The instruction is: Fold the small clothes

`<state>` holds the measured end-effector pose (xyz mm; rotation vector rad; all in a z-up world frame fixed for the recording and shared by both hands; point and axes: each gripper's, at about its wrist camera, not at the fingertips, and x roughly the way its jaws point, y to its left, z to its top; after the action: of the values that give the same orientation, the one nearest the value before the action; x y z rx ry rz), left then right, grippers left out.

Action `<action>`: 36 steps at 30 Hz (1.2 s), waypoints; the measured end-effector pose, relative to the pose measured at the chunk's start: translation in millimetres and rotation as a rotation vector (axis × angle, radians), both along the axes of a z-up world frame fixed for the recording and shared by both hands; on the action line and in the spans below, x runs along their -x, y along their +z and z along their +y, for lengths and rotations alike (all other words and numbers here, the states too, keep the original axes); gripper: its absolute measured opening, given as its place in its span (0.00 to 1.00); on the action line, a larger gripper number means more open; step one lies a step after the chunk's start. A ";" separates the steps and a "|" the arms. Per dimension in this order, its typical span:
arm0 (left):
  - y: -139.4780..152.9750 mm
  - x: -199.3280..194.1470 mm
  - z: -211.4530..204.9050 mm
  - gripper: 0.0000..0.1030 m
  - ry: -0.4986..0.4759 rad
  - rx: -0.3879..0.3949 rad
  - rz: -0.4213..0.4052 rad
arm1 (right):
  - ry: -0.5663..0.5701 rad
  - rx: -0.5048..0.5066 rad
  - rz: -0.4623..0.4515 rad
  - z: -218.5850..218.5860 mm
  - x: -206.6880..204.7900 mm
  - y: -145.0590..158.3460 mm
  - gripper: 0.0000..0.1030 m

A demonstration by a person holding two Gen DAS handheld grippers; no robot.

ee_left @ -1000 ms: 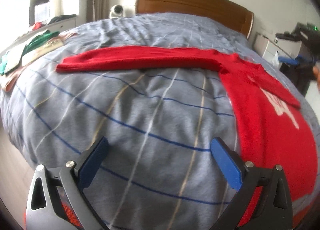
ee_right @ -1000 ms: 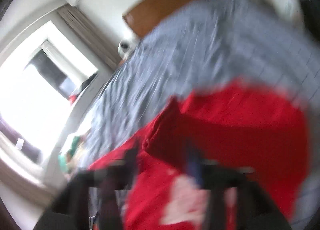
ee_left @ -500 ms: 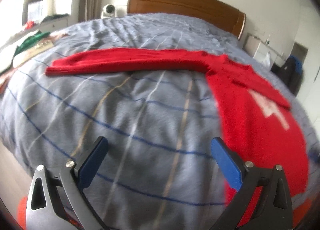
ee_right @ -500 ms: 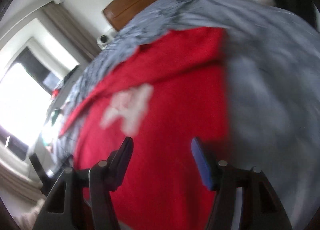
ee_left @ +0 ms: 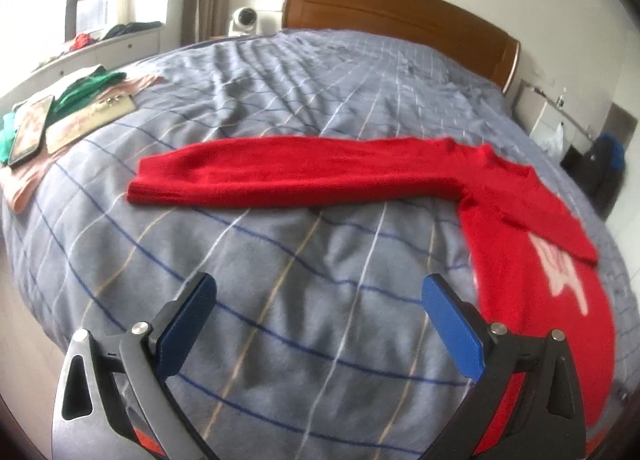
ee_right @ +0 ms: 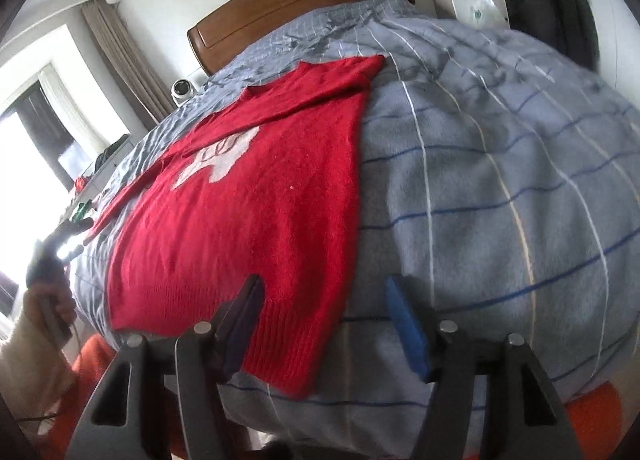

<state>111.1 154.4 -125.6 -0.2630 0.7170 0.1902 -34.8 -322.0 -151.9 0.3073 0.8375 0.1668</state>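
A red sweater (ee_right: 248,212) with a white front print lies flat on the grey checked bedcover (ee_right: 500,188). In the left wrist view its body (ee_left: 536,292) is at the right. One sleeve (ee_left: 288,172) stretches straight out to the left; the other sleeve is folded across the chest. My left gripper (ee_left: 320,296) is open and empty above bare bedcover (ee_left: 280,260), short of the outstretched sleeve. My right gripper (ee_right: 324,300) is open and empty just above the sweater's ribbed hem at its right bottom corner.
A wooden headboard (ee_left: 400,20) stands at the far end. Folded green and pink clothes (ee_left: 76,104) lie at the bed's left edge. A white camera (ee_left: 244,18) sits by the headboard. A nightstand and a dark bag (ee_right: 560,0) are right of the bed.
My right gripper has dropped from near the chest to the hem at the bed's near edge and has let go of the cloth. My left gripper has shifted left, bringing the outstretched sleeve to the centre.
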 end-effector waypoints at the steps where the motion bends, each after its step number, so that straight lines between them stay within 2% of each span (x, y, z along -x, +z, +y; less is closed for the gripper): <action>1: -4.1 1.4 -0.7 0.99 -0.002 -0.002 0.009 | -0.010 0.008 0.000 -1.1 -0.5 -0.8 0.61; 6: -15.1 0.8 -3.4 0.99 -0.015 0.013 0.038 | -0.024 0.026 0.012 -1.6 3.2 -4.8 0.61; 17: -10.0 3.0 4.3 0.99 -0.013 0.016 0.024 | -0.028 0.079 0.021 5.2 4.4 -5.4 0.62; 31: -13.6 1.4 22.1 0.99 0.003 0.032 0.048 | -0.028 0.111 0.034 9.6 3.1 -4.7 0.62; 34: -0.4 -5.4 35.4 0.99 -0.028 0.020 0.049 | -0.029 0.109 0.033 9.6 3.4 -4.2 0.62; 36: 12.9 -12.2 60.4 0.99 -0.003 0.044 0.036 | -0.031 0.107 0.030 9.6 4.3 -3.0 0.62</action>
<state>123.2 214.8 -112.7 -0.3012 0.7577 0.1769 -39.1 -312.5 -154.9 0.2223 0.8680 0.0882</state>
